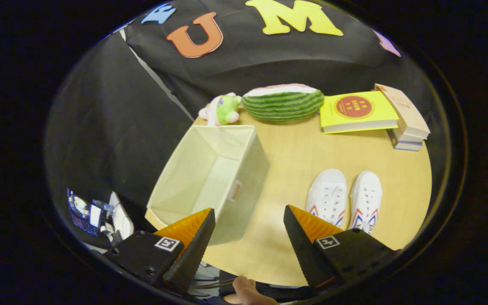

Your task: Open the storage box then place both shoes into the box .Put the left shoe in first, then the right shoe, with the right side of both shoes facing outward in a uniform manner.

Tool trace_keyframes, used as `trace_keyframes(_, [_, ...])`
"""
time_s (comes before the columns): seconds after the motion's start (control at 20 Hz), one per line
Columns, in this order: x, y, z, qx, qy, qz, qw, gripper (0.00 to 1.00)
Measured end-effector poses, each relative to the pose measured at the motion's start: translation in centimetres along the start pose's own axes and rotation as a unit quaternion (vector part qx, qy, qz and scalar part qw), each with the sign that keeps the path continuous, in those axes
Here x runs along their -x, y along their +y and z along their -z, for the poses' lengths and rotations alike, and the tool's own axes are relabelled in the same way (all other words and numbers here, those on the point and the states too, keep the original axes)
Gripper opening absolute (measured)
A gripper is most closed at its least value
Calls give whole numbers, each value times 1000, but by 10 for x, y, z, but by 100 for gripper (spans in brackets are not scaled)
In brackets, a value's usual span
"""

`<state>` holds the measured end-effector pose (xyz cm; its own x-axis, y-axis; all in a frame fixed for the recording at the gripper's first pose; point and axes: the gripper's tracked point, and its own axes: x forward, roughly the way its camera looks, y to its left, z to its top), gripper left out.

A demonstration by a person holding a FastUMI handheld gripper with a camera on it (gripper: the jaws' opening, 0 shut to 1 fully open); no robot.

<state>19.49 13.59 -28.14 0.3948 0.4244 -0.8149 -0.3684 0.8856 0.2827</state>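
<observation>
Two shoes (345,199) beside box (210,178), tool (249,218) spread, apparently empty

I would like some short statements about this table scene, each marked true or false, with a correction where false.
1. The storage box is open and has nothing inside. True.
2. One shoe already lies in the box. False: both white shoes stand side by side on the table, beside the box.
3. The tongs are open and hold nothing. True.
4. The watermelon toy lies between the small plush toy and the yellow book. True.
5. The yellow book lies inside the box. False: it lies on the table at the far side, next to a stack of books.
</observation>
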Motion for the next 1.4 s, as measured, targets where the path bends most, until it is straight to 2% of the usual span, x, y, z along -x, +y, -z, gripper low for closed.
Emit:
trace_keyframes(0.25, [-12,-61,33,-14,38,43,998,100])
trace_keyframes(0.55, [-39,-145,68,-16,77,141,987,100])
trace_keyframes(0.65, [-55,-160,76,-35,87,148,985,99])
trace_keyframes(0.75, [-69,-165,83,-51,100,135,985,94])
trace_keyframes(0.8, [-74,-168,82,-51,101,133,985,89])
trace_keyframes(0.85, [-79,-177,83,-49,99,148,983,83])
trace_keyframes(0.95, [-85,-172,89,-55,116,132,983,51])
trace_keyframes(1.1, [-89,-165,89,-44,113,117,986,23])
trace_keyframes(1.15, [-90,-164,87,-59,109,115,986,19])
trace_keyframes(1.2, [-89,-162,88,-88,105,112,984,6])
trace_keyframes(1.4, [-79,-152,81,-140,87,66,984,6])
